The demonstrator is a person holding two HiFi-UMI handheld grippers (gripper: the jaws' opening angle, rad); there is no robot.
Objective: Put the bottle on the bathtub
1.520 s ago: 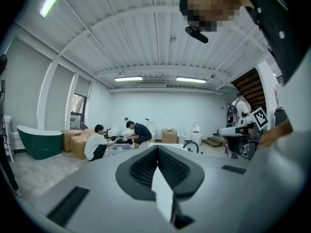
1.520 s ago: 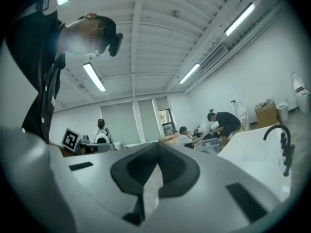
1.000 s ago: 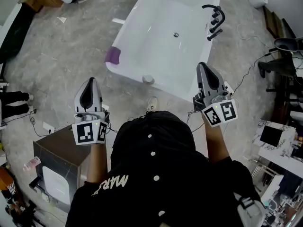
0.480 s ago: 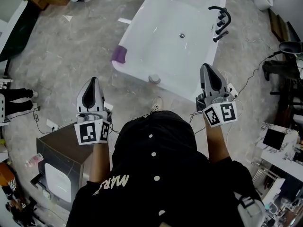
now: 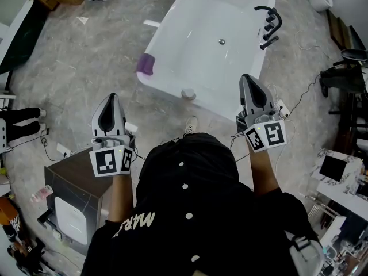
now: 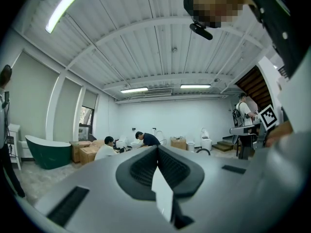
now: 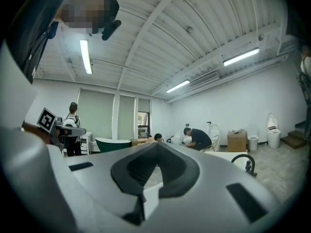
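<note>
The white bathtub (image 5: 201, 39) lies ahead of me on the grey floor, with a black tap (image 5: 267, 25) on its right rim. On its near rim stands a small grey round object (image 5: 188, 94); I cannot tell whether it is the bottle. A purple item (image 5: 145, 64) sits on the left rim. My left gripper (image 5: 111, 101) and right gripper (image 5: 251, 81) are held up short of the tub, both shut and empty. The left gripper (image 6: 158, 152) and the right gripper (image 7: 155, 149) look level across the room. The tub's rim (image 7: 228, 155) and tap (image 7: 245, 161) show in the right gripper view.
A brown cabinet (image 5: 75, 183) stands at my lower left. Cables and a power strip (image 5: 280, 108) lie on the floor right of the tub. Furniture crowds the right edge (image 5: 345, 79). Other people (image 6: 146, 139) work by boxes far across the room, near a dark green tub (image 6: 43, 151).
The tub has shifted slightly up and right in the head view as the view moved. Both grippers keep their pose and stay shut.
</note>
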